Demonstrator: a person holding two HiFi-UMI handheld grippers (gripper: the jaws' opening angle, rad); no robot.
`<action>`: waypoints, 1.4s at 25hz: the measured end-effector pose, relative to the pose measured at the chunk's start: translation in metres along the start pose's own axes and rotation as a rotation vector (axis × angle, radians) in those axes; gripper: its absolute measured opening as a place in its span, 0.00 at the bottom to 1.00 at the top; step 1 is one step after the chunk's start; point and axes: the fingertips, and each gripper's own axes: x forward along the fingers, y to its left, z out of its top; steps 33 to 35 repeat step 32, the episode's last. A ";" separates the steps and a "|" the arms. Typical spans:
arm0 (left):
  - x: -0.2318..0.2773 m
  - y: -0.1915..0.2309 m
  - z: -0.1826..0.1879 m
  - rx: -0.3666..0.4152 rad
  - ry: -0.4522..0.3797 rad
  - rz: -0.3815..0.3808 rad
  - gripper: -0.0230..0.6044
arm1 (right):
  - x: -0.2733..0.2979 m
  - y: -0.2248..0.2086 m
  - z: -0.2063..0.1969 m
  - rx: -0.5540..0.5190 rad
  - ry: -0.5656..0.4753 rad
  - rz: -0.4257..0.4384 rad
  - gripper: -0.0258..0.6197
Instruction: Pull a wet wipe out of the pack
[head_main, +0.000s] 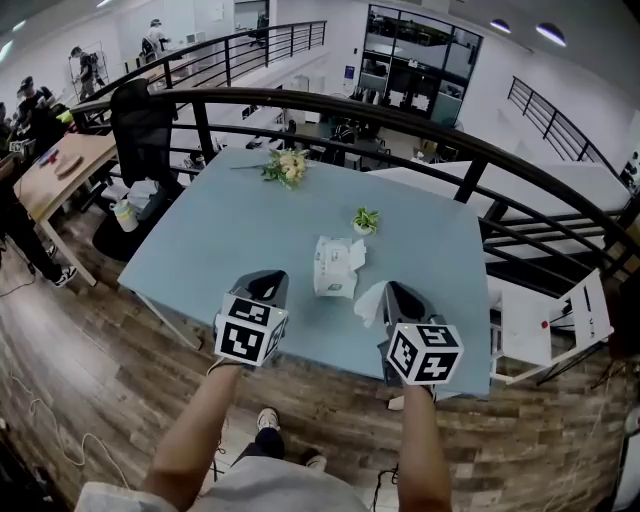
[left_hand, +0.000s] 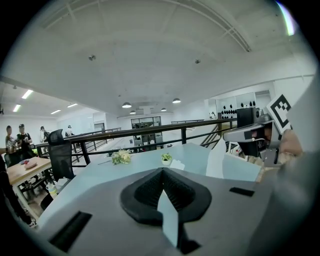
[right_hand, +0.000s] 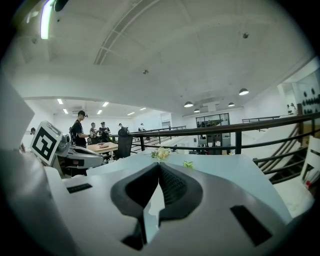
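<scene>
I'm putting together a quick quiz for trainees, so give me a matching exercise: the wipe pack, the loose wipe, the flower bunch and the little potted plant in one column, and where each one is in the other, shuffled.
Things
1. wipe pack
2. loose wipe
3. flower bunch
4. potted plant

Places
A. near the far edge of the table
B. clamped in the right tongs
C. lying near the middle of the table
D. just beyond the pack, a little to its right

Pairs: 1-C, 2-B, 3-A, 4-D
</scene>
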 end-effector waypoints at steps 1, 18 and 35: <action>-0.002 -0.002 -0.001 0.002 0.000 0.002 0.03 | -0.003 -0.002 -0.002 -0.001 0.002 0.000 0.05; -0.035 -0.033 -0.004 -0.014 -0.017 0.046 0.03 | -0.043 -0.015 -0.016 -0.031 0.011 0.019 0.05; -0.043 -0.056 -0.011 -0.008 -0.011 0.052 0.03 | -0.065 -0.023 -0.025 -0.054 0.015 0.025 0.05</action>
